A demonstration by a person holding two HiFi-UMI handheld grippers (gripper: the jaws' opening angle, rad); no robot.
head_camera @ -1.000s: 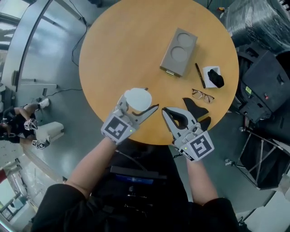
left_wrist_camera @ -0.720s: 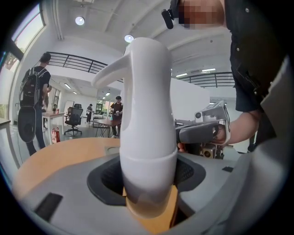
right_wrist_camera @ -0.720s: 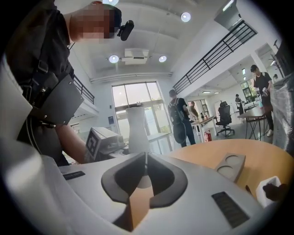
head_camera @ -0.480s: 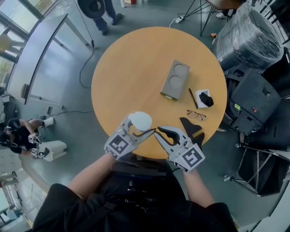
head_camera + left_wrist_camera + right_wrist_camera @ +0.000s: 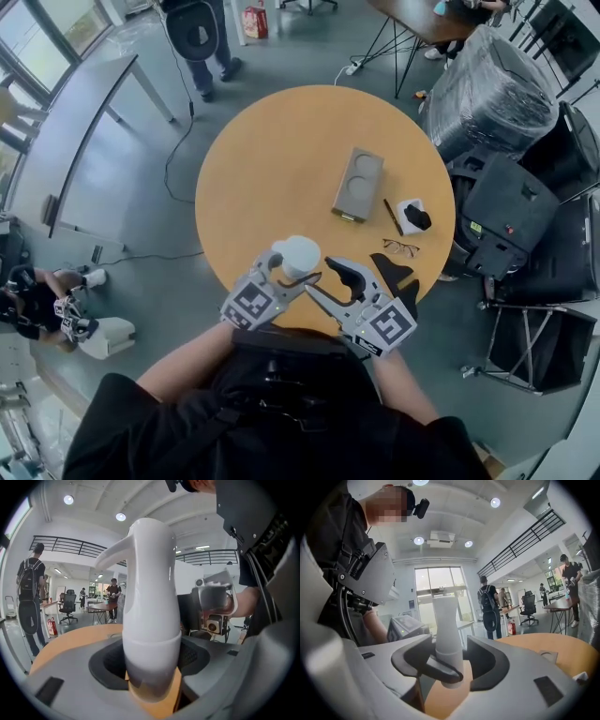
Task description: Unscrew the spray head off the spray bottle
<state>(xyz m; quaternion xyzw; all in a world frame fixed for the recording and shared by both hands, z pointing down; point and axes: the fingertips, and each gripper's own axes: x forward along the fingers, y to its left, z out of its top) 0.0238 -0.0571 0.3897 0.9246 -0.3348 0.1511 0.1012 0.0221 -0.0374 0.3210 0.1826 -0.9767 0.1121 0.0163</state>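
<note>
Both grippers have risen since the earlier frame, carrying the bottle up from the table [image 5: 272, 150].

1. The left gripper [image 5: 292, 274] is clamped on the lower body of the spray bottle [image 5: 150, 597] and holds it upright above the table's near edge.
2. The white spray head [image 5: 145, 545] appears to sit on the bottle, not yet unscrewed.
3. The right gripper [image 5: 328, 281] has just been opening its jaws. They stand apart beside the bottle, and the pads press on nothing.

Risk: only one gripper carries the bottle. If the right jaws close off-centre on the smooth, tapered head, the bottle may rotate in the left pads instead of the thread turning. A slip here would drop it past the near edge.

Containers:
- The grey tray [image 5: 358, 184], right of the table's centre, has two round recesses, both empty.
- The small white holder [image 5: 405, 208], towards the right edge, carries a black item [image 5: 417, 218].
- The bottle's fill level cannot be told.
</note>
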